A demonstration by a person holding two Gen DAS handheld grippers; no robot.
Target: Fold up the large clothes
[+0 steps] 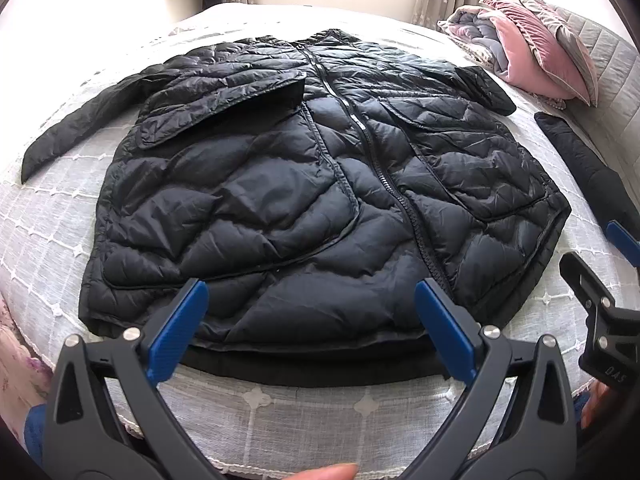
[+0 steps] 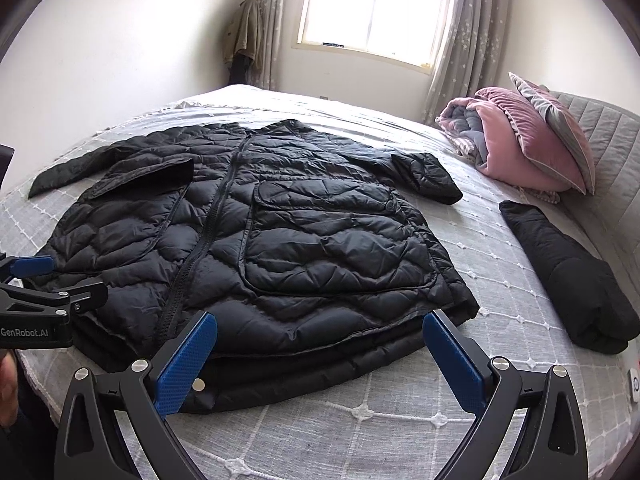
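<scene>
A black puffer jacket [image 1: 312, 184] lies flat on the bed [image 1: 304, 408], its hem just beyond both empty, wide-open grippers, left [image 1: 312, 320] and right [image 2: 320, 354].

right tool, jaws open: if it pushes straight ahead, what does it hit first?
Probably the hem of the black quilted puffer jacket, just ahead of the right tool on the white bedspread. Depth is uncertain.
</scene>
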